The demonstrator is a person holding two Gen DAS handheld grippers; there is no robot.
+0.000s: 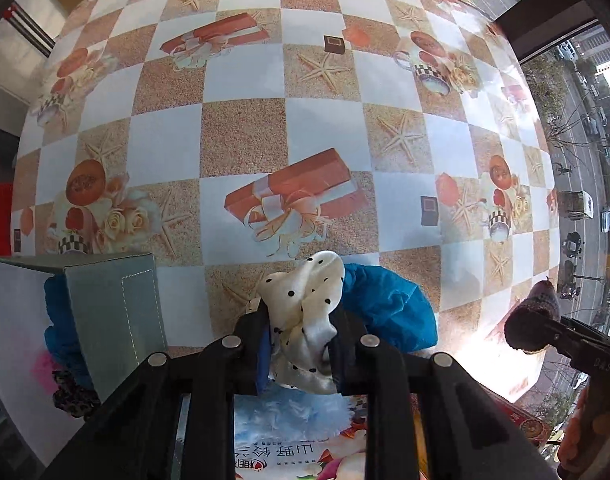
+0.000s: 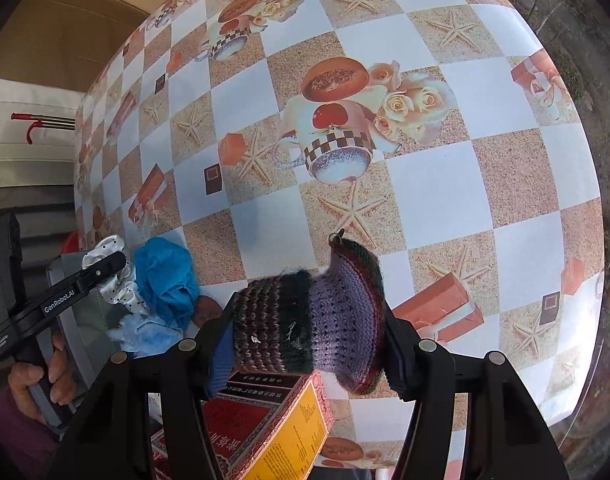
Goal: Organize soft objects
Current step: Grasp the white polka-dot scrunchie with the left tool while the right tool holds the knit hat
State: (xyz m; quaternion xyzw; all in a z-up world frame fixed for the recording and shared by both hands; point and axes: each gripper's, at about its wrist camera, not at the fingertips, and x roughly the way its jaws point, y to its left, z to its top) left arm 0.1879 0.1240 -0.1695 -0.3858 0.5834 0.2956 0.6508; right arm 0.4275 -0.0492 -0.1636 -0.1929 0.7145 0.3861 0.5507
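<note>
mostly bare tablecloth point(image 1: 241, 128) beyond claw point(image 1: 299, 332)

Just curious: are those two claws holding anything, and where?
Left gripper pinches the polka-dot scrunchie across its middle; right gripper squeezes the knitted piece by its sides.

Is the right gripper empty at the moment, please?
No, the right gripper has its fingers closed on a striped knitted piece, held above the table.
</note>
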